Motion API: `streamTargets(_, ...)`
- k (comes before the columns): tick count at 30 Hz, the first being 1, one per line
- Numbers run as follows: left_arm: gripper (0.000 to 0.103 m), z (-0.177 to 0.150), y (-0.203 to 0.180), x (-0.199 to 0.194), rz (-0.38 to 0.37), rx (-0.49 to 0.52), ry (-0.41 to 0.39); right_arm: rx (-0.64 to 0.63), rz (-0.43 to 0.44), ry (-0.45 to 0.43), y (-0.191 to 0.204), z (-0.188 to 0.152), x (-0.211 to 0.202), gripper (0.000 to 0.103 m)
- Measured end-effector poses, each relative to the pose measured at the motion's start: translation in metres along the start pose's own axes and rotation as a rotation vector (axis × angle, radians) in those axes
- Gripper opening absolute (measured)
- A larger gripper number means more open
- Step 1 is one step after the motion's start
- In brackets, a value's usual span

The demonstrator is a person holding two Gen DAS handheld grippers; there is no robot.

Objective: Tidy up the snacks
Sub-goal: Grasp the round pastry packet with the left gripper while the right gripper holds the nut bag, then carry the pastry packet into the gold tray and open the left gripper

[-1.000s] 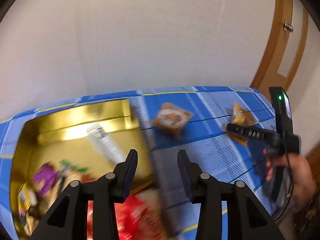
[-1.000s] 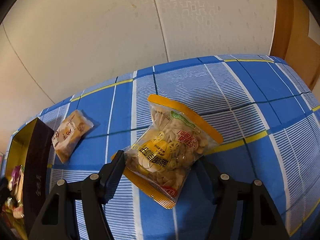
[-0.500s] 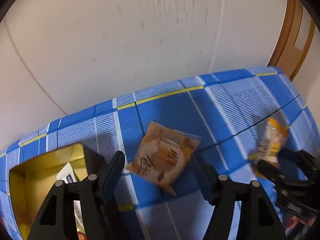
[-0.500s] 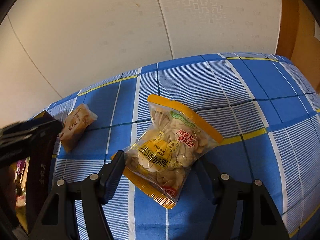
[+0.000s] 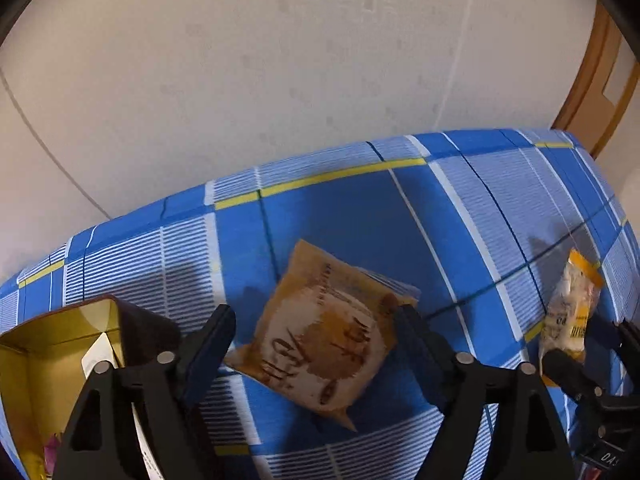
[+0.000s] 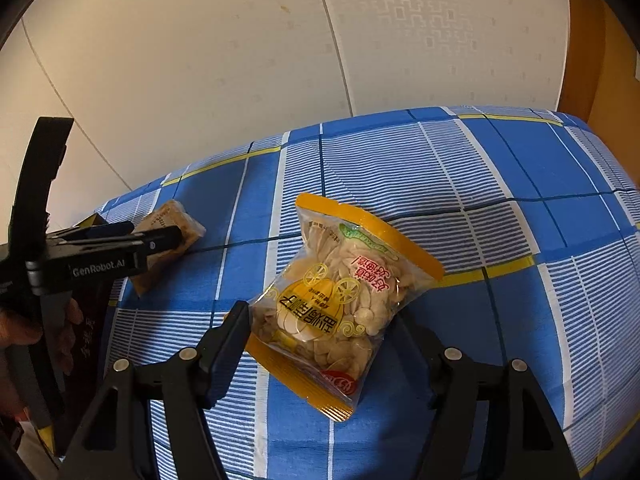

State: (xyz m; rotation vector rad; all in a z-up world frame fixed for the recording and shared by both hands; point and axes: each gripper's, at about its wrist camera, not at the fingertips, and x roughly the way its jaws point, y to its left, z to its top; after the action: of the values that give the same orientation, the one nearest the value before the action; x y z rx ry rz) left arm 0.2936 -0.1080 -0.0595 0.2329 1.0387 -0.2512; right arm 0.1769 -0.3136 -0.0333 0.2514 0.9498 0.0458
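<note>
A tan-orange snack packet [image 5: 324, 344] lies on the blue plaid cloth [image 5: 360, 216]. My left gripper [image 5: 316, 332] is open, its fingers on either side of the packet. A clear bag of seeds with orange trim [image 6: 336, 304] lies on the cloth; my right gripper [image 6: 324, 332] is open around its near end. The seed bag also shows at the right of the left wrist view [image 5: 568, 312]. The left gripper and the tan packet [image 6: 168, 224] show at the left of the right wrist view.
A box with a gold inside [image 5: 52, 344] stands at the left, holding several snacks. A white wall runs behind the cloth-covered surface. A wooden door frame [image 5: 592, 80] is at the far right. The person's hand [image 6: 24, 328] holds the left gripper.
My left gripper moved from over the gold box to the right, opened wider and came down around the tan packet. My right gripper stayed open around the seed bag.
</note>
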Motion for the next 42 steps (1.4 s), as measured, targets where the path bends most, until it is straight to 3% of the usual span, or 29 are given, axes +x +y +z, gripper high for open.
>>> streamTargets(5, 0.082, -0.011, -0.017, 0.004, 0.042, 0.071, 0.008, 0.003, 0.001, 0.0, 0.0, 0.0, 0.0, 0.071)
streamTargets(7, 0.067, -0.014, -0.019, 0.0, 0.048, 0.073, -0.014, 0.004, 0.001, 0.0, 0.0, 0.0, 0.001, 0.071)
streamTargets(12, 0.062, -0.024, -0.017, -0.002, 0.011, 0.039, -0.015, 0.009, 0.005, 0.0, 0.0, 0.001, 0.001, 0.071)
streamTargets(21, 0.061, -0.054, -0.014, -0.017, -0.028, 0.015, -0.045, 0.009, 0.005, -0.003, -0.001, 0.001, -0.001, 0.071)
streamTargets(35, 0.061, -0.07, 0.028, -0.084, -0.125, -0.143, -0.207, -0.01, -0.028, -0.016, 0.004, -0.001, 0.001, 0.071)
streamTargets(42, 0.061, -0.079, 0.075, -0.112, -0.083, -0.228, -0.275, -0.008, -0.036, -0.029, 0.003, -0.001, 0.002, 0.071)
